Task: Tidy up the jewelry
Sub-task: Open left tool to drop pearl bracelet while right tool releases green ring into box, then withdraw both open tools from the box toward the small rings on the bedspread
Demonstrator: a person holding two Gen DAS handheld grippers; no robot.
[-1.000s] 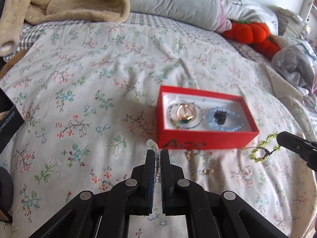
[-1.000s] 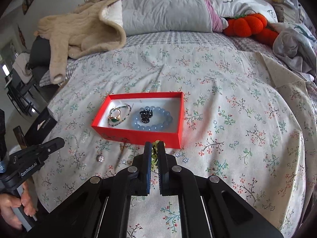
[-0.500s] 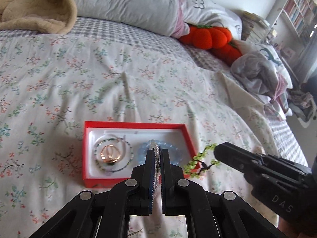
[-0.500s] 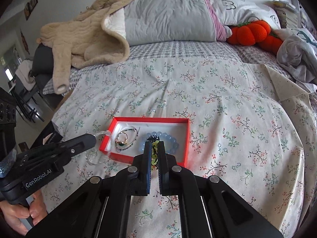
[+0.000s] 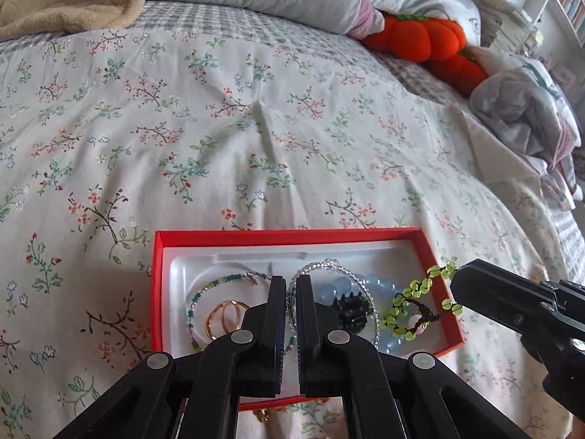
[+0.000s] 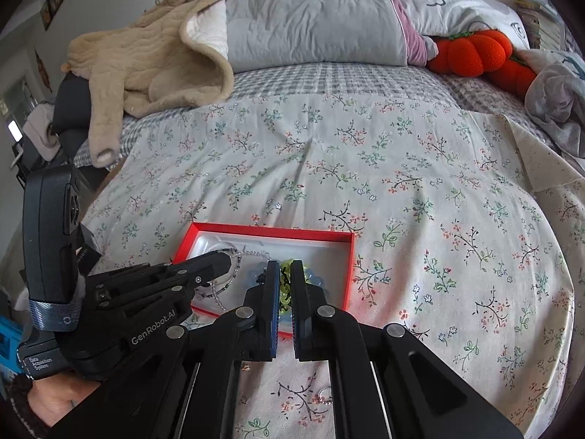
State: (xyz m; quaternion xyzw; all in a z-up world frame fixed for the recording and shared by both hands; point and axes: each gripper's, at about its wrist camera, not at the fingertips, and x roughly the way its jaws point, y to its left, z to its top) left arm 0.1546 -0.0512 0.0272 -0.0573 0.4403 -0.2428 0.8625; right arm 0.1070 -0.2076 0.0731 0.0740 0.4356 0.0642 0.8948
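Both your claws have moved in over the shallow red cardboard box (image 5: 161,285) from its near side: left claw (image 5: 290,285) pinches the clear glass-bead bracelet (image 5: 329,267), right claw (image 6: 286,274) pinches the lime-green bead bracelet (image 5: 413,292), so both look ready to drop. Box sits on the floral-print bed sheet (image 5: 219,128); grey pillow (image 6: 310,14) and orange plush pumpkin (image 5: 420,36) at the far end.

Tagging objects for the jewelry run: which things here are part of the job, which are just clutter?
Job: red box, clear bead bracelet in left gripper, green bead bracelet in right gripper, blue bead bracelet, gold rings.

Clutter: beige robe, grey pillow, orange pumpkin plush.
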